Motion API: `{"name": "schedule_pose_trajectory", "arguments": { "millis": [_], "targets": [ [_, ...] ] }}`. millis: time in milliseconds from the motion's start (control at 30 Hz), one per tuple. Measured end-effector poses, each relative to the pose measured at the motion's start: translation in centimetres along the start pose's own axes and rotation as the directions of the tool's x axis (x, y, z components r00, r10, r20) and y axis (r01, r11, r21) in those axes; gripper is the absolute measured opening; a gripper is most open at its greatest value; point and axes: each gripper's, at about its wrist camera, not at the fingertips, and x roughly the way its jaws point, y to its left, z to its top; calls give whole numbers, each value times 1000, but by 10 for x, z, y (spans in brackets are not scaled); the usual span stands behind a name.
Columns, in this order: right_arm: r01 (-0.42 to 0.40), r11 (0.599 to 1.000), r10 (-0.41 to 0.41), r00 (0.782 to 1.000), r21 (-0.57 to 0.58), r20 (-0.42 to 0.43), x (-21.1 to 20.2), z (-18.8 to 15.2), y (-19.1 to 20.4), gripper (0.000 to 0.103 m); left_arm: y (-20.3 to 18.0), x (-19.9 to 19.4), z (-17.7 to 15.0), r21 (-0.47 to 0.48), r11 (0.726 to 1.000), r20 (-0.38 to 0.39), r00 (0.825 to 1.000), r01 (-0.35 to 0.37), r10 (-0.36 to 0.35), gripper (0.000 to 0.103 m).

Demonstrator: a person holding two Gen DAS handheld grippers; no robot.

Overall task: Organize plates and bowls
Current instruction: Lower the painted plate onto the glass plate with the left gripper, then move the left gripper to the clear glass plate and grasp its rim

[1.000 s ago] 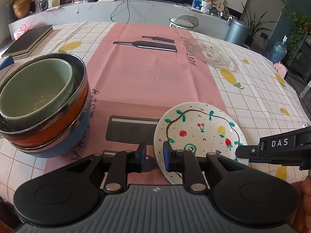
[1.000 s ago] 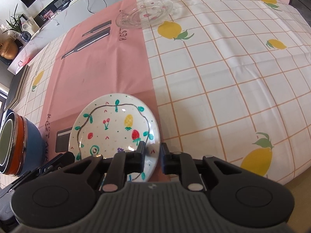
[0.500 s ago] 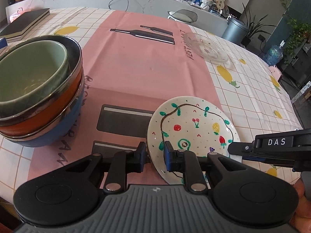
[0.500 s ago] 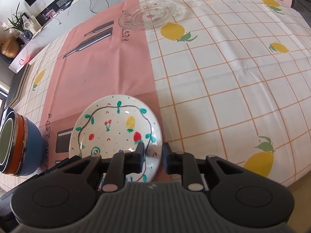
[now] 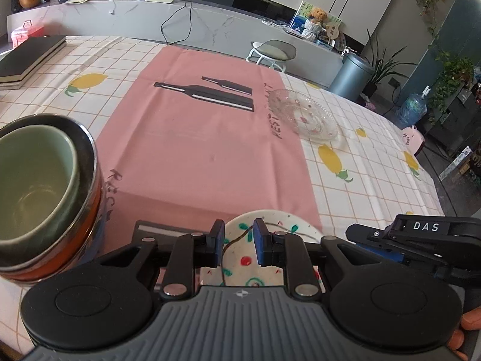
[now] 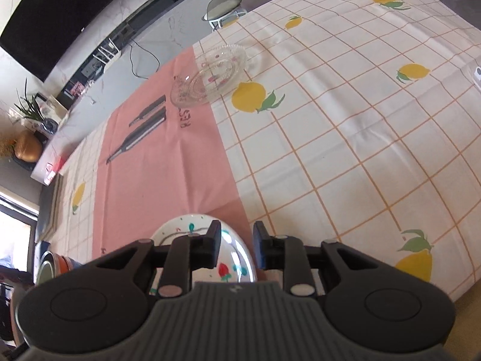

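Left wrist view: the left gripper [image 5: 239, 242] hangs over the painted plate [image 5: 270, 225], jaws slightly apart and pinching nothing, beside nested bowls [image 5: 45, 192] on the pink runner [image 5: 204, 150]. The right gripper [image 6: 236, 245], its jaws opening, straddles the plate's near rim without pressing it. Clearing that rim fully before reaching for the far glass plate [image 5: 302, 115] looks wise.

Painted plate [image 5: 270, 231] near half hidden behind left claw [image 5: 239, 245].
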Motion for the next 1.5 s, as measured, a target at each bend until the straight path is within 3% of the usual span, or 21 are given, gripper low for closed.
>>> {"name": "schedule_pose_trajectory", "arguments": {
  "millis": [200, 300, 400, 633, 800, 933, 1033, 1133, 1200, 1267, 1500],
  "targets": [
    [-102, 984, 87, 991, 146, 102, 15, 19, -19, 23, -7, 22, 25, -68, 995, 30, 997, 71, -69, 25],
    [-115, 964, 78, 984, 239, 158, 24, 30, -33, 23, -14, 37, 36, -90, 991, 42, 994, 101, -97, 25],
    [-184, 926, 123, 972, 329, 198, 33, 46, -46, 23, -20, 54, 46, -120, 985, 31, 992, 128, -125, 25],
    [-271, 882, 178, 949, 385, 260, 68, 84, -53, 23, -21, 95, 70, -212, 963, -6, 985, 165, -171, 27],
    [-275, 891, 190, 948, 362, 254, 95, 104, -44, 23, -18, 116, 80, -261, 954, -21, 987, 150, -161, 29],
    [-279, 887, 203, 951, 368, 233, 113, 117, -39, 23, -17, 125, 84, -253, 960, -24, 991, 123, -134, 29],
    [-238, 898, 172, 964, 369, 203, 124, 121, -37, 23, -17, 128, 89, -244, 963, -20, 992, 114, -123, 29],
    [-258, 883, 196, 962, 393, 191, 132, 121, -41, 23, -19, 129, 92, -234, 965, -15, 992, 115, -122, 29],
    [-263, 882, 203, 961, 390, 189, 135, 123, -40, 19, -19, 129, 93, -231, 967, -12, 993, 112, -118, 29],
    [-245, 893, 189, 965, 377, 181, 135, 123, -38, 6, -19, 127, 92, -228, 967, -8, 993, 110, -114, 29],
    [-219, 894, 183, 975, 391, 128, 121, 112, -43, 4, -11, 114, 84, -234, 968, -17, 995, 94, -100, 30]
  ]
}}
